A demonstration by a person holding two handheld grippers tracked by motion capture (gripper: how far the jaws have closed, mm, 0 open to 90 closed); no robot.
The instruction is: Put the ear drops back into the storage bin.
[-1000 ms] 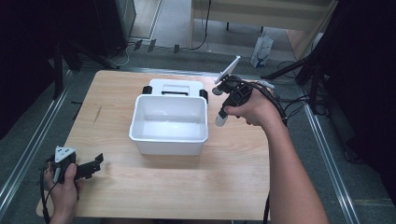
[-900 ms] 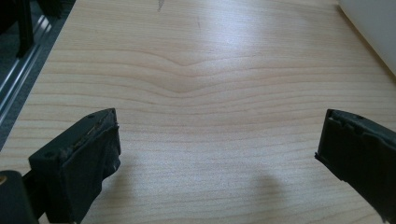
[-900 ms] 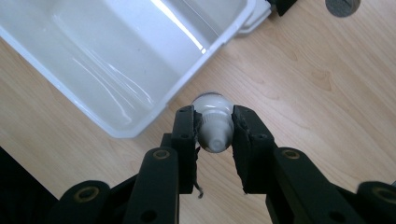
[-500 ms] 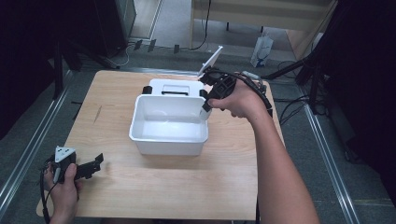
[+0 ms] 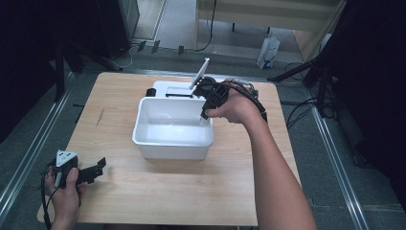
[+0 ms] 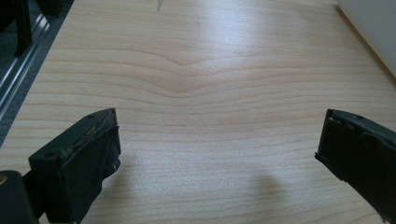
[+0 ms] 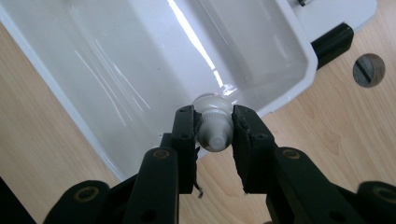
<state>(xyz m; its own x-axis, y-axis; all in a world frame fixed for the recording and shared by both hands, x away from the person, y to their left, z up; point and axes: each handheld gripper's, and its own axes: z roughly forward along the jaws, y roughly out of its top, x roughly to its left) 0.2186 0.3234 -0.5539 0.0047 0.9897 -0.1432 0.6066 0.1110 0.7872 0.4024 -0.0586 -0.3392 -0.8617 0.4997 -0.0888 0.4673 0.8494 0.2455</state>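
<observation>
At the near left corner of the wooden table [image 5: 158,191] the left gripper [image 5: 98,167] is rested low by a hand, its jaws spread wide over bare, pale grain (nothing lies between them), so it appears to be parked out of the way. At the middle stands a white plastic tub [image 5: 143,139], glossy, rectangular, round-cornered and empty, with a white lid [image 5: 174,88] with black clips lying behind it. Over the tub's right rim the right gripper [image 7: 212,133] is held pointing down, its jaws closed on a small white bottle [image 7: 214,126], ribbed at the cap and rounded below, seemingly so that it can be let down into the tub
</observation>
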